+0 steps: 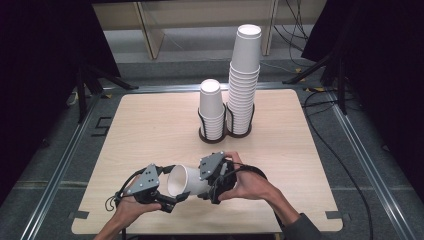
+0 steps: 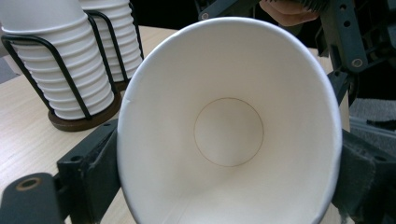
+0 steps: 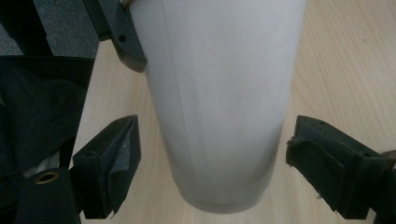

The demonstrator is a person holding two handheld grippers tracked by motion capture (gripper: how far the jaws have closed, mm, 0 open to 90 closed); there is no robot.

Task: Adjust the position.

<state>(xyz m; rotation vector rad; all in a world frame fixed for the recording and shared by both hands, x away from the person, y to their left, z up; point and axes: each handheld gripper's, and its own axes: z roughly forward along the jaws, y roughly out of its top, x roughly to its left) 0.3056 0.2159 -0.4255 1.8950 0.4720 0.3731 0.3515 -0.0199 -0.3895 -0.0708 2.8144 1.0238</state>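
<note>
In the left gripper view the cup runs off the bottom edge and hides most of both jaws. In the right gripper view its rim is cut off at the top. In the high view the right gripper covers the cup's base.

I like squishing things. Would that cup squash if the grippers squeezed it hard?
Probably. The cup looks like thin, empty paper, so likely light and easily dented. The left gripper pinches its rim. It's round and tapered, so on its side it might roll.
</note>
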